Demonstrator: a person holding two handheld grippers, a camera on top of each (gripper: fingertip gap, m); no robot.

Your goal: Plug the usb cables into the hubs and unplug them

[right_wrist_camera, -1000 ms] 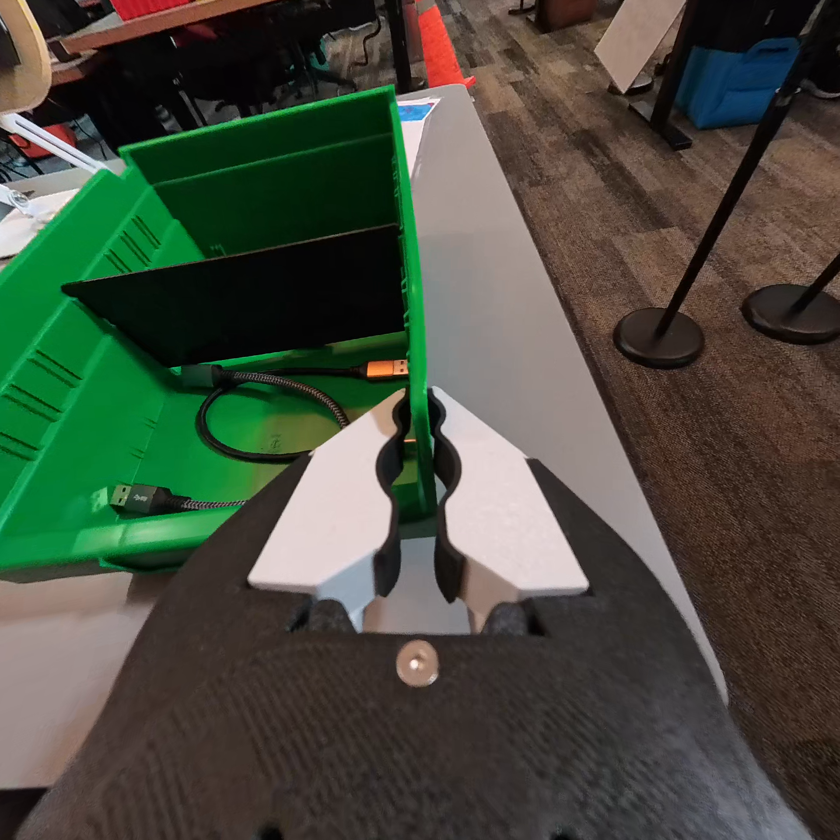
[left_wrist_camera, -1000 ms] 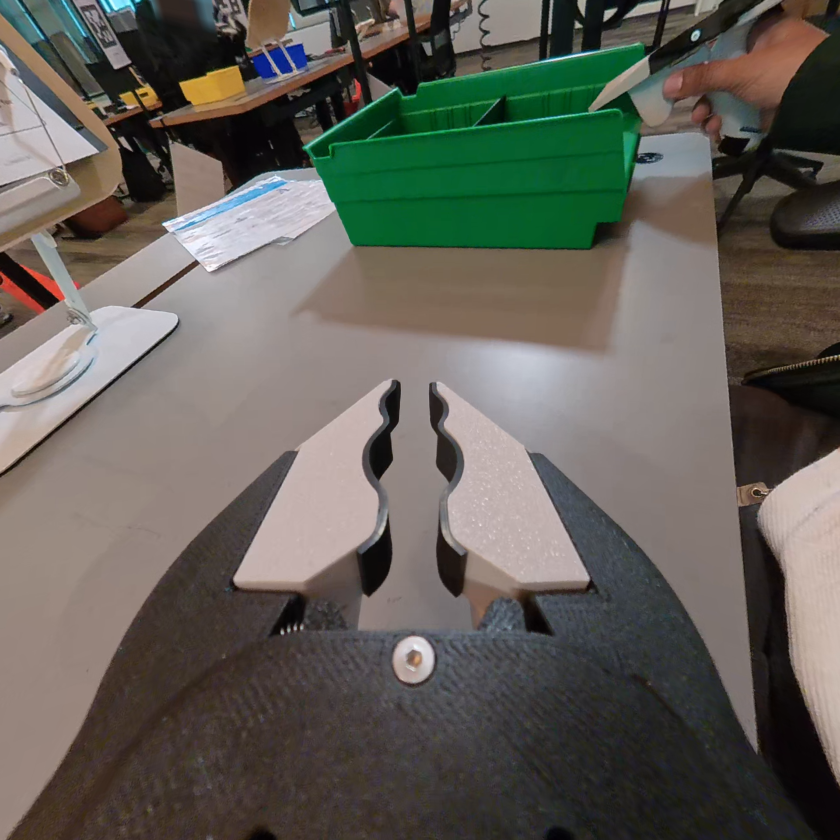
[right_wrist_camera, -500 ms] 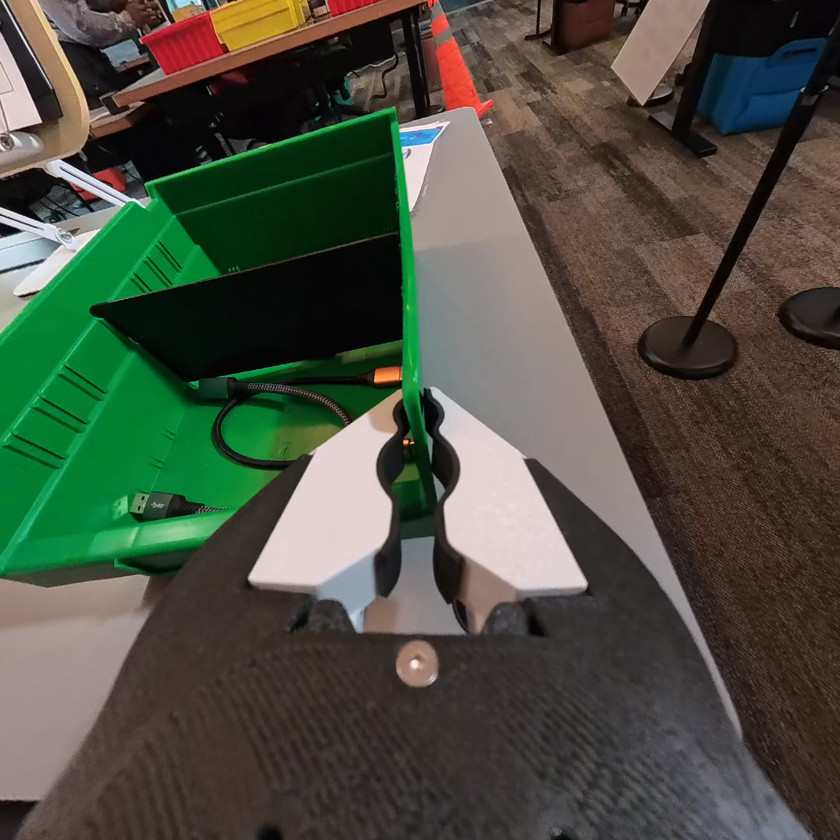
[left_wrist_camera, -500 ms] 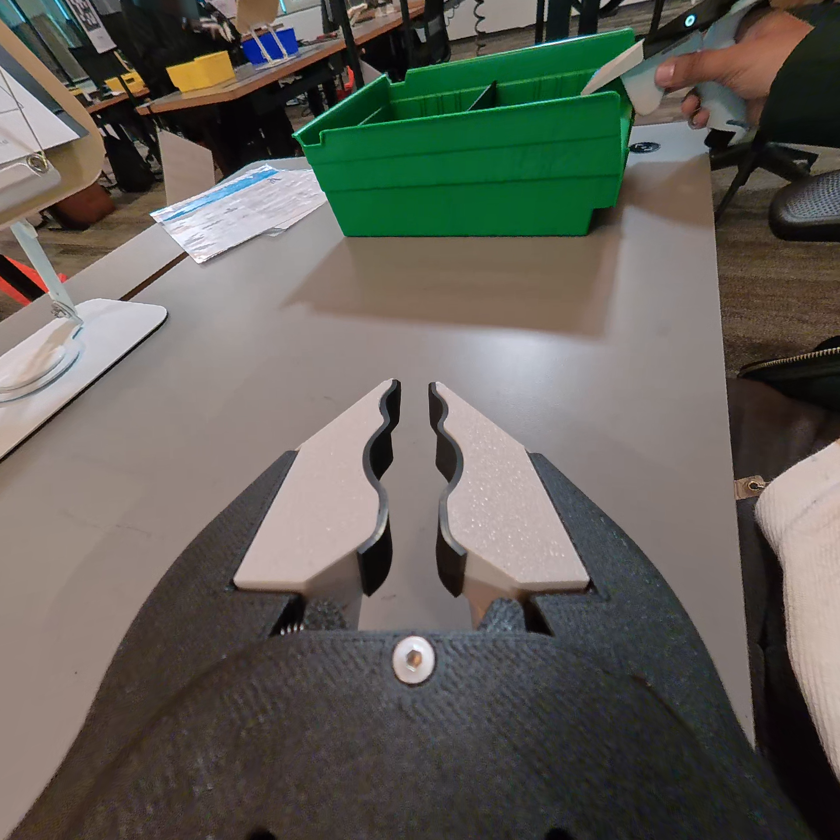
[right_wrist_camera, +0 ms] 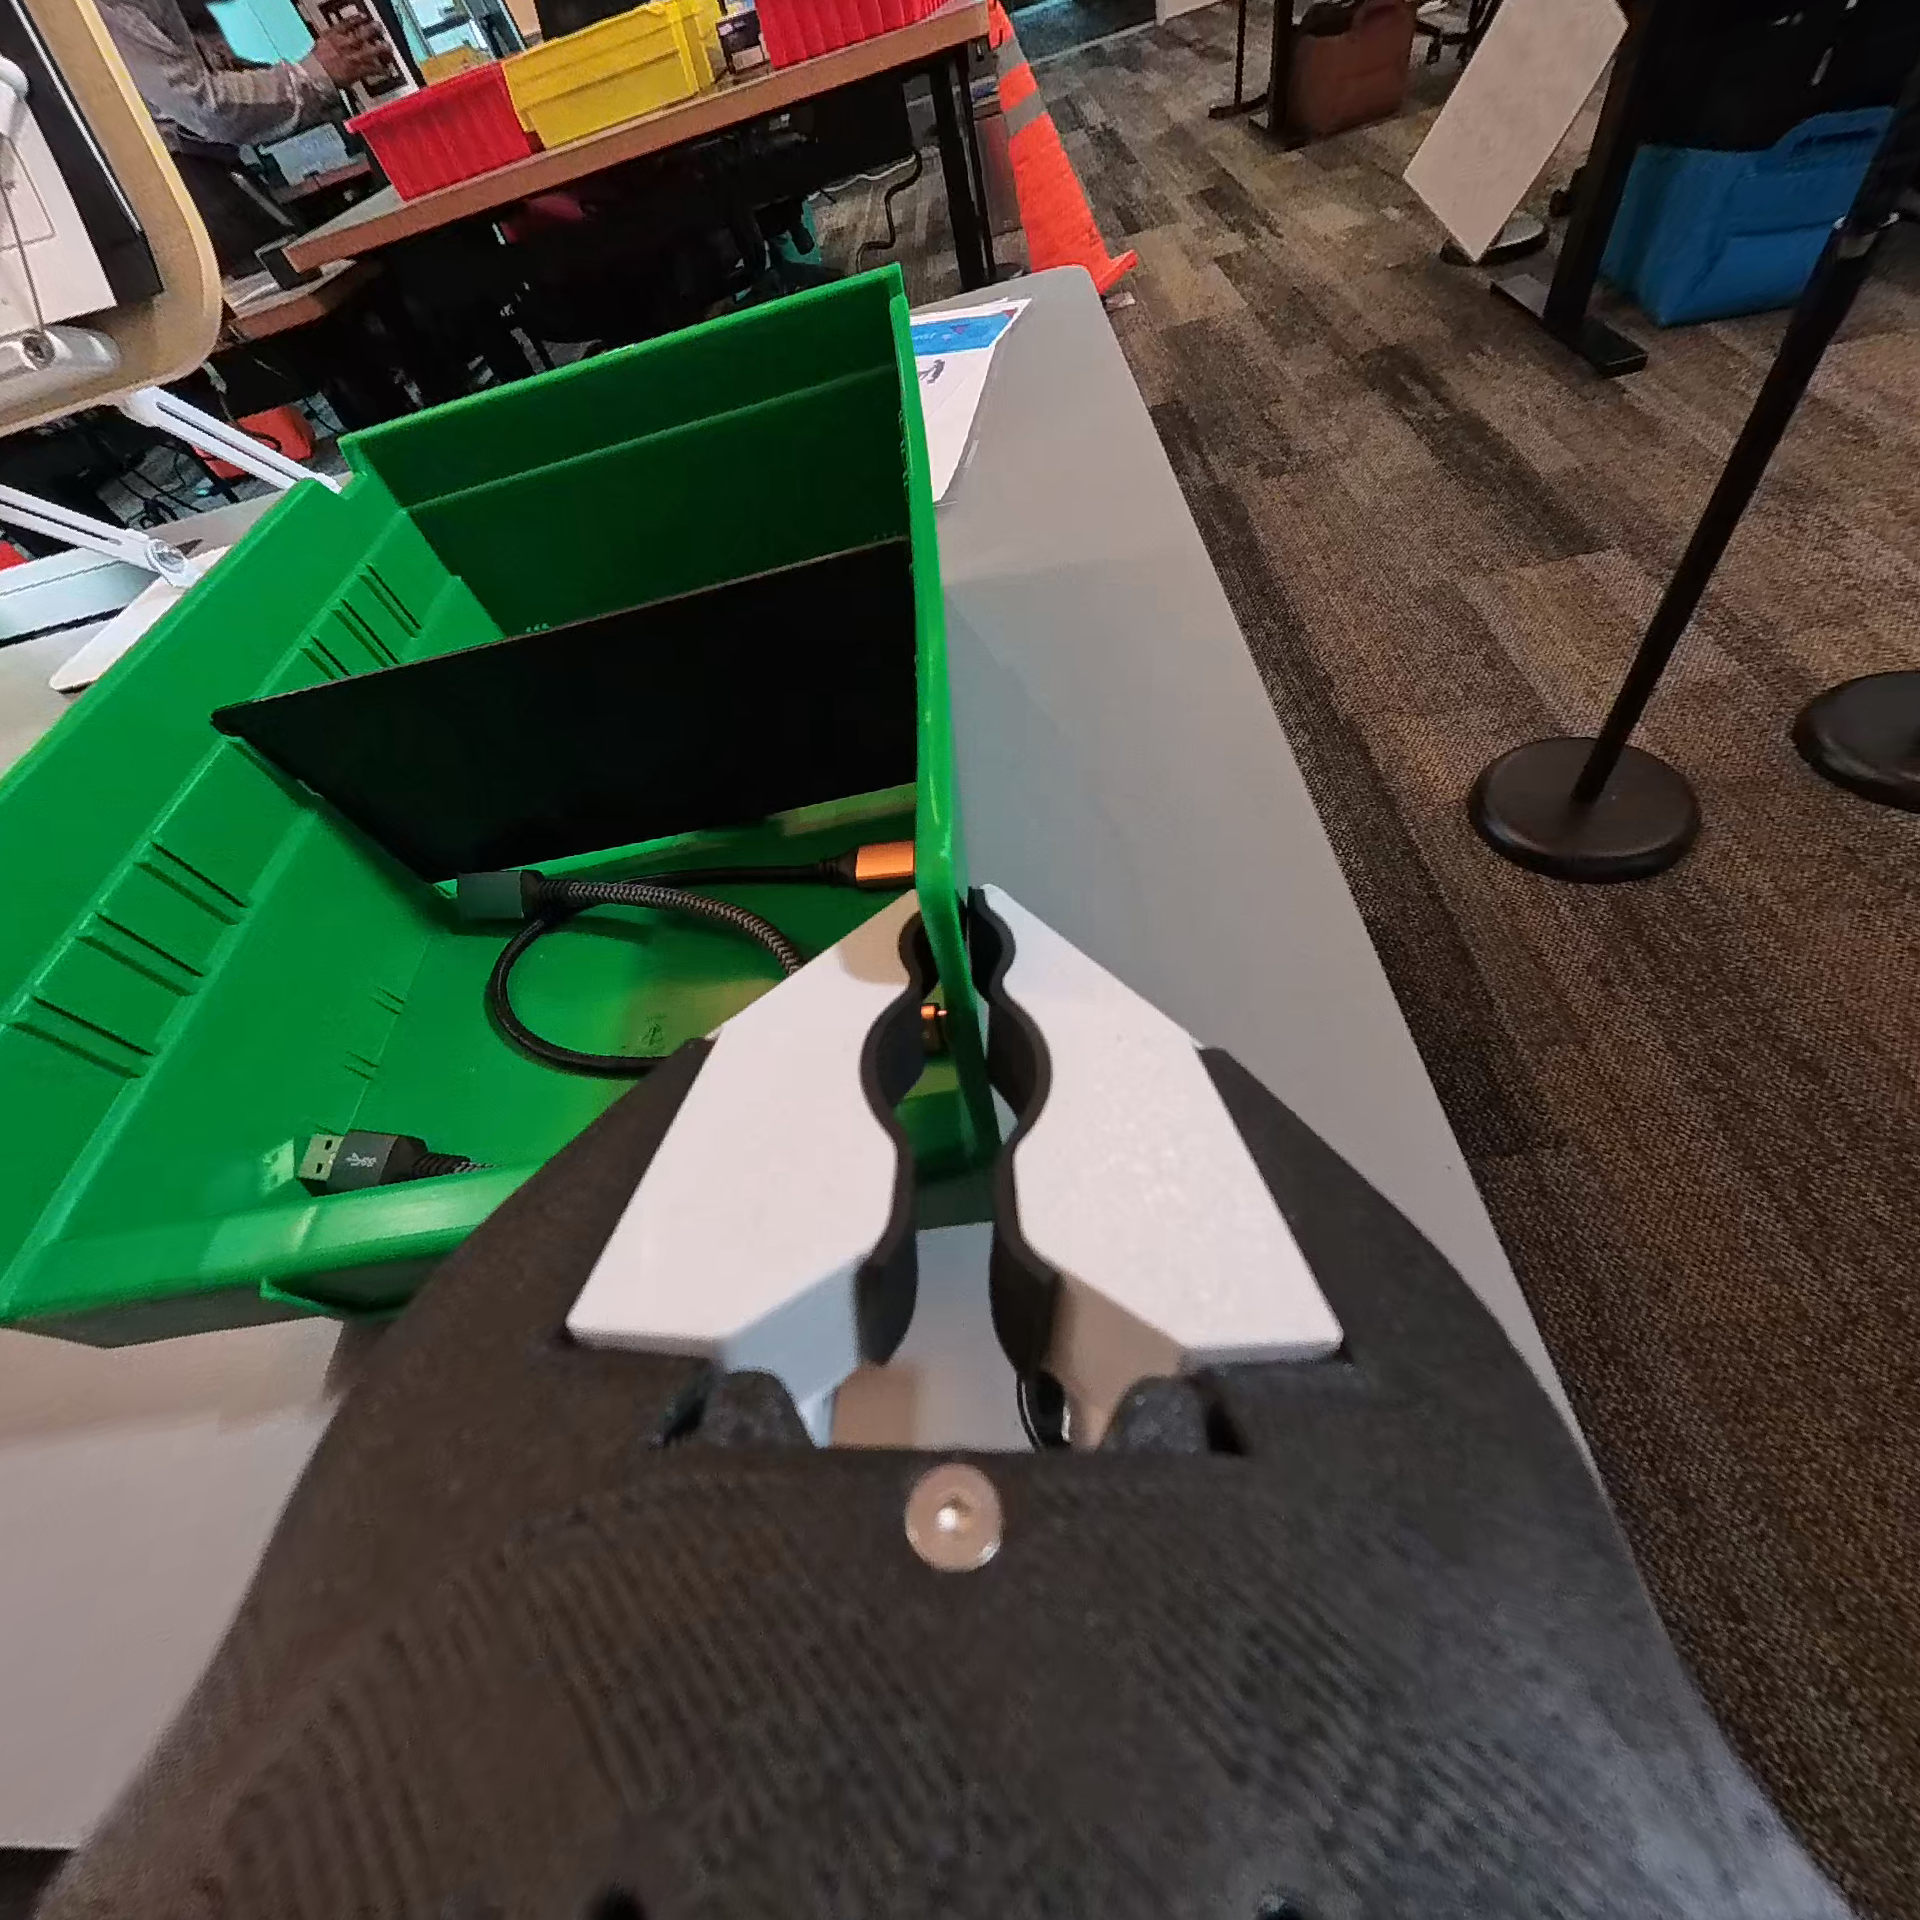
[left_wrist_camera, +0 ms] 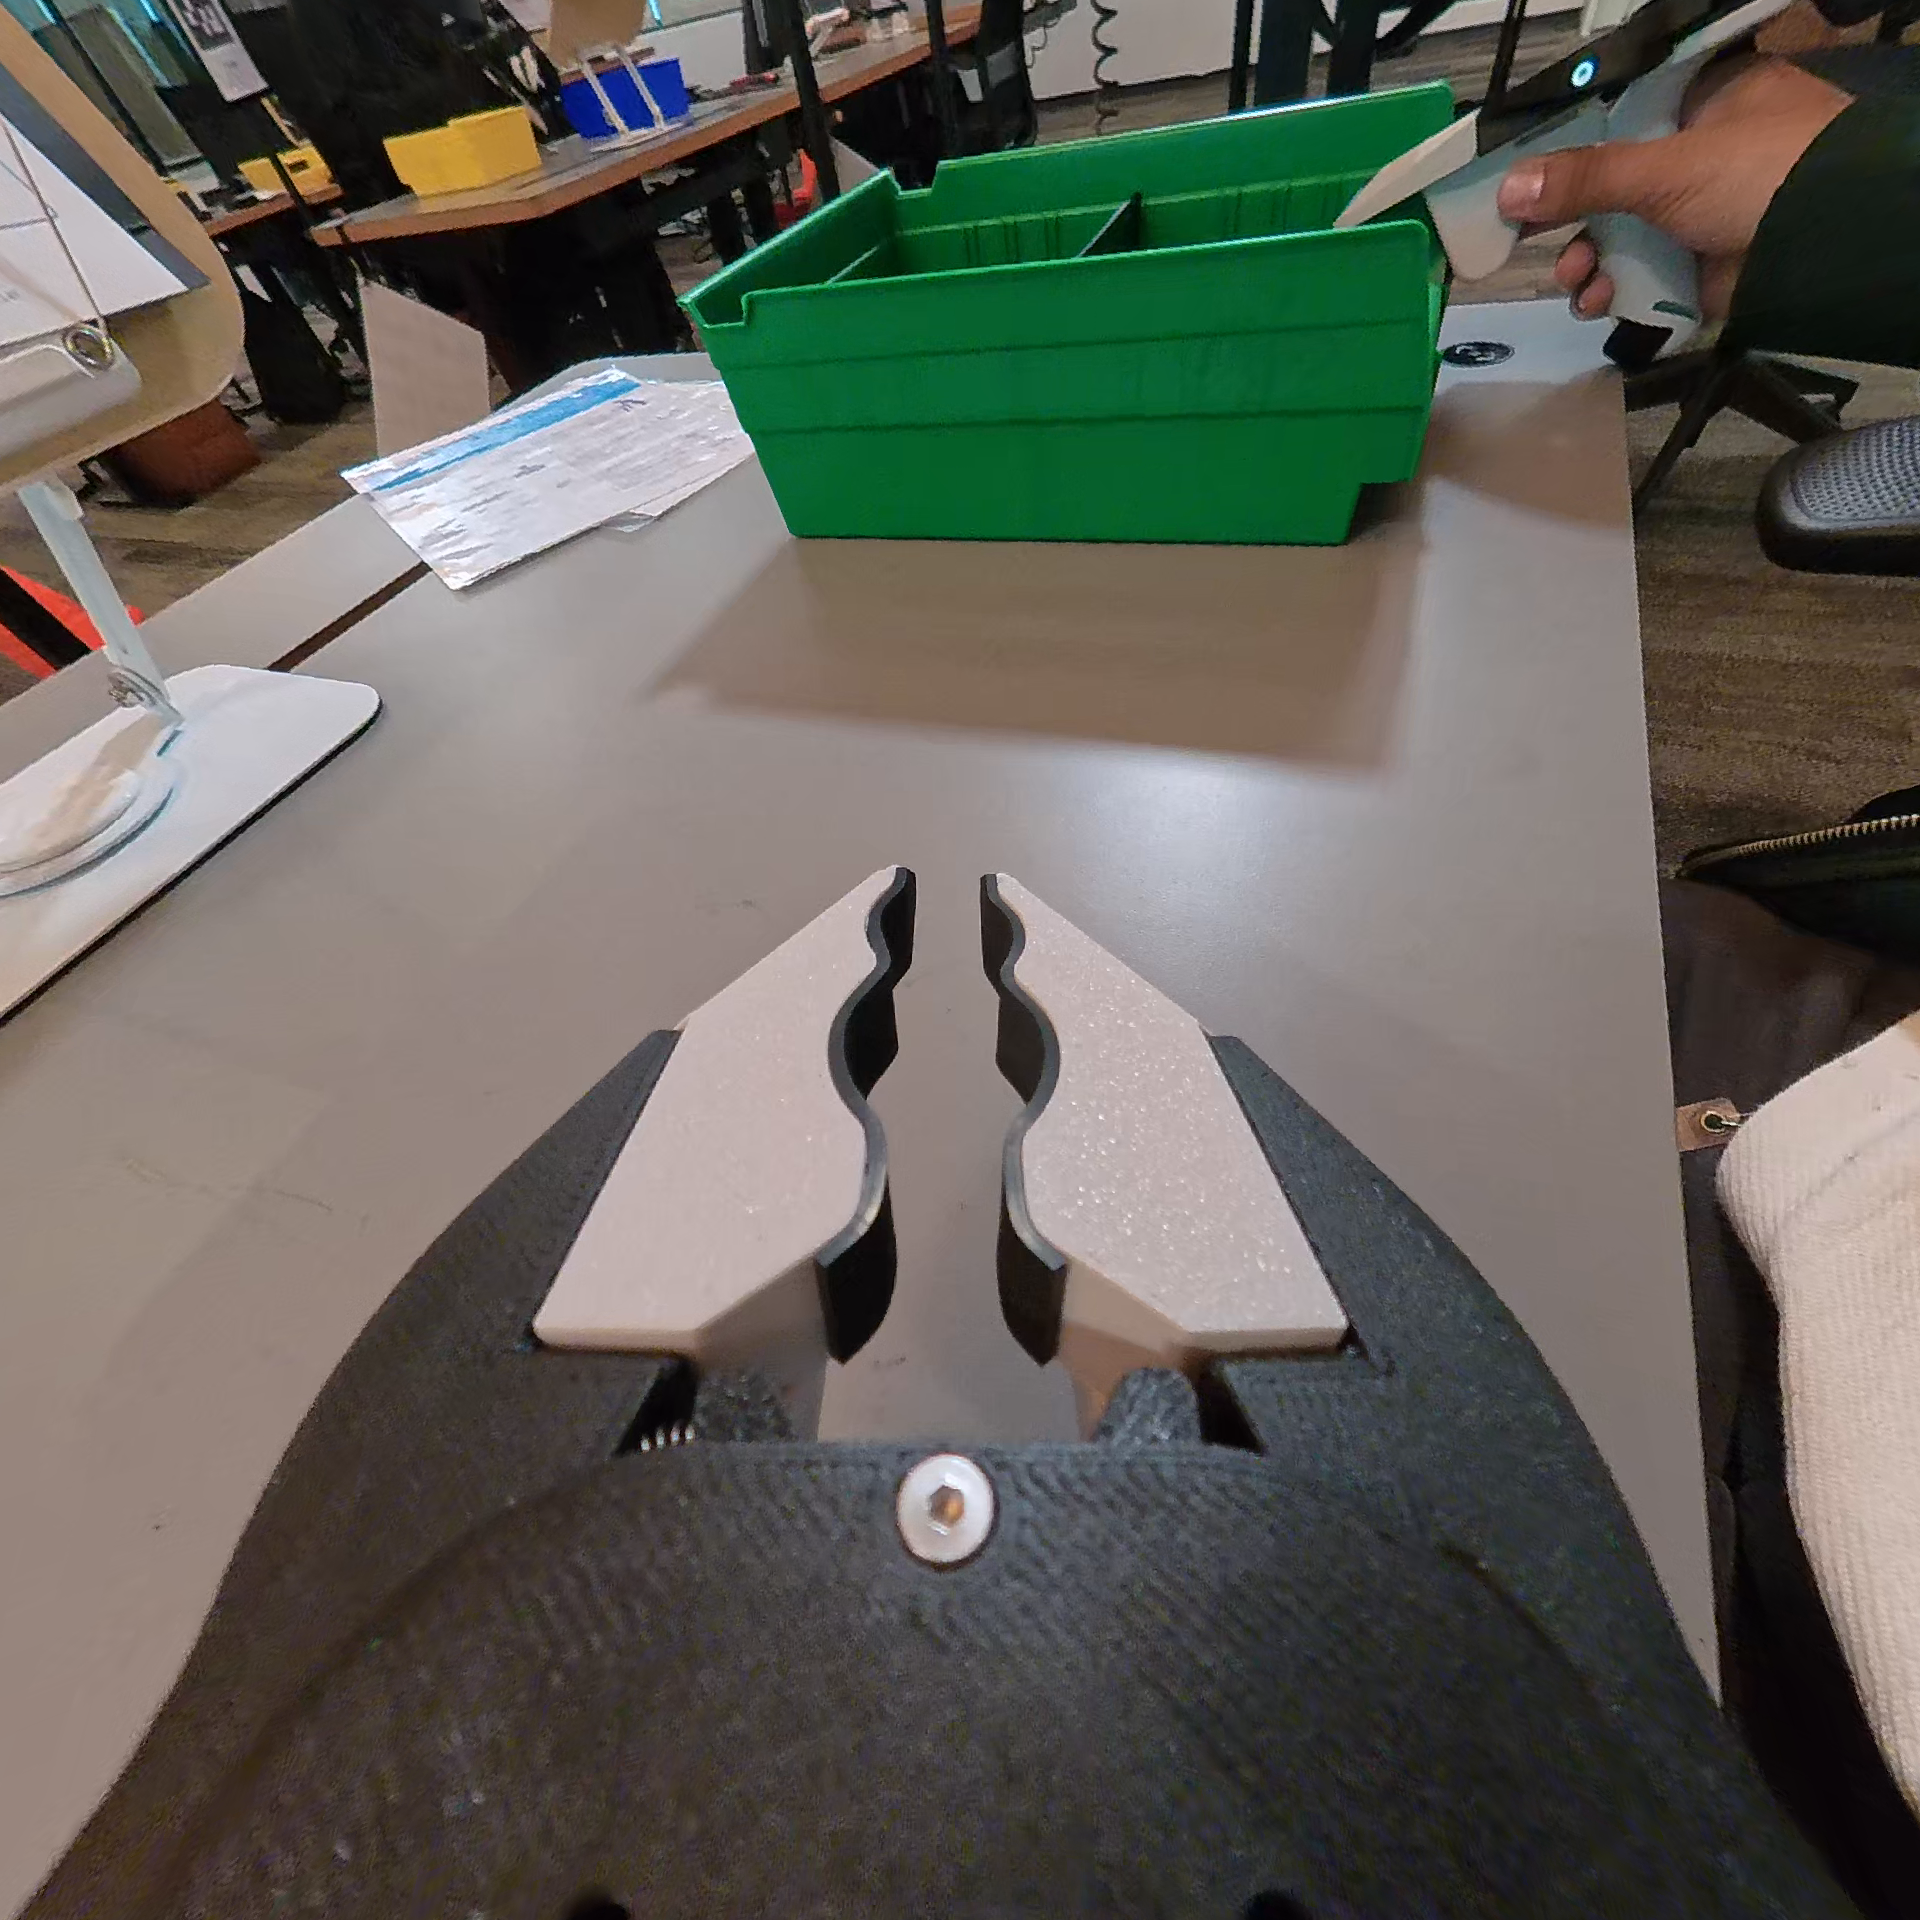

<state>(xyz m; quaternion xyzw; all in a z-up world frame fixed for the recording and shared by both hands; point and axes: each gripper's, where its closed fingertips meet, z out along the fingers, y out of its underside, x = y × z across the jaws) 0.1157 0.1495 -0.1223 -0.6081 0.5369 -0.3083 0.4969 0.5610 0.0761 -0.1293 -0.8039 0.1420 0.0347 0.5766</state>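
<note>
A green bin (left_wrist_camera: 1081, 416) stands at the far end of the grey table (left_wrist_camera: 935, 675). My right gripper (right_wrist_camera: 951, 906) is shut on the bin's right side wall (right_wrist_camera: 928, 623), with one pad inside and one outside. It also shows in the left wrist view (left_wrist_camera: 1403, 192), held by a hand (left_wrist_camera: 1662, 197). Inside the bin lie a braided cable (right_wrist_camera: 644, 899) with an orange connector (right_wrist_camera: 883, 862) and a dark USB plug (right_wrist_camera: 348, 1158), in front of a black divider (right_wrist_camera: 623, 748). My left gripper (left_wrist_camera: 948, 883) is open and empty, low over the table, well short of the bin. I see no hub.
Printed sheets (left_wrist_camera: 551, 468) lie left of the bin. A white stand base (left_wrist_camera: 177, 758) sits at the table's left. A chair (left_wrist_camera: 1839, 499) and black post bases (right_wrist_camera: 1584, 810) stand on the carpet right of the table edge.
The right pads closed tighter onto the bin wall and stay clamped. The right view has risen slightly and the bin has shifted a little in the left view. The left gripper stays open.
</note>
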